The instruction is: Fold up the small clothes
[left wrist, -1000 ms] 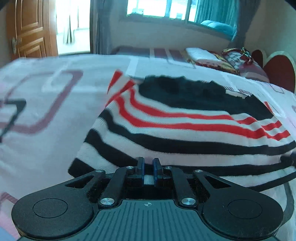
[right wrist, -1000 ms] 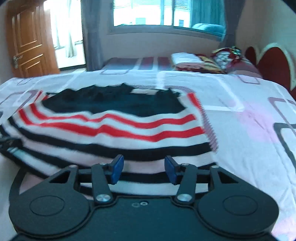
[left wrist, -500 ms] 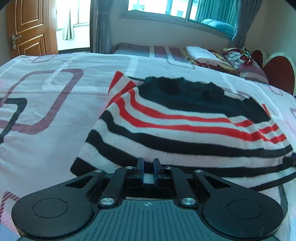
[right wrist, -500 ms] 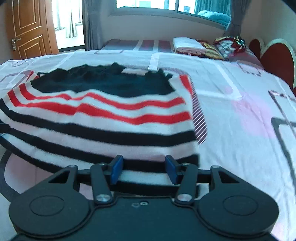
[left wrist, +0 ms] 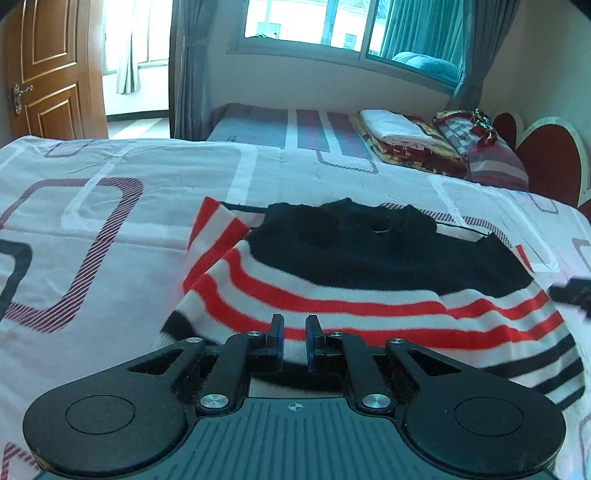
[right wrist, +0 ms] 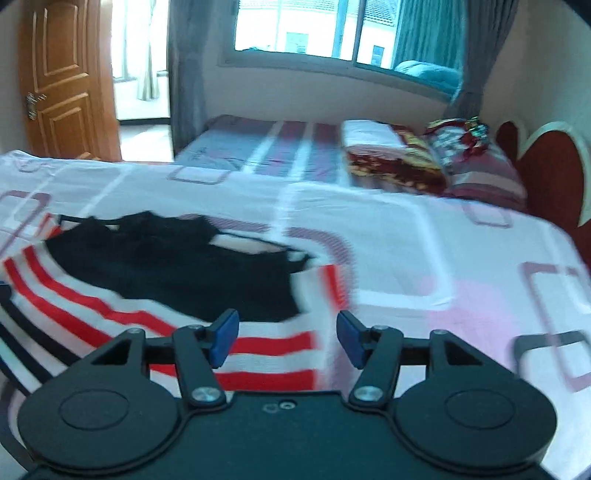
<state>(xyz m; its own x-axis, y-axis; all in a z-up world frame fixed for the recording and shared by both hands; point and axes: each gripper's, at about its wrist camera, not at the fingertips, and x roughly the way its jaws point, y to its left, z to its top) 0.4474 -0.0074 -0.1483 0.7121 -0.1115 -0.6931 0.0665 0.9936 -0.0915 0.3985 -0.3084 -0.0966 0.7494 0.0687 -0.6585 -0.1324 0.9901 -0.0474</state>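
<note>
A small knit sweater [left wrist: 369, 295] with a black top and red, white and black stripes lies on the bed. My left gripper [left wrist: 294, 341] is shut on the sweater's striped hem, with fabric pinched between its blue pads. In the right wrist view the sweater [right wrist: 166, 280] lies at the left and centre. My right gripper [right wrist: 286, 341] is open, its jaws wide apart above the sweater's right edge, holding nothing. A dark part of the right gripper [left wrist: 572, 293] shows at the right edge of the left wrist view.
The bed sheet [left wrist: 110, 221] is white with pink and purple rounded squares. Folded bedding and pillows [left wrist: 424, 144] are stacked at the far right by a red heart-shaped headboard [left wrist: 546, 162]. A wooden door [left wrist: 48, 70] stands at the far left, a window [left wrist: 314, 22] behind.
My left gripper has lifted and carried the hem forward over the sweater, so the striped part now shows shorter. My right gripper has moved forward and right, still open.
</note>
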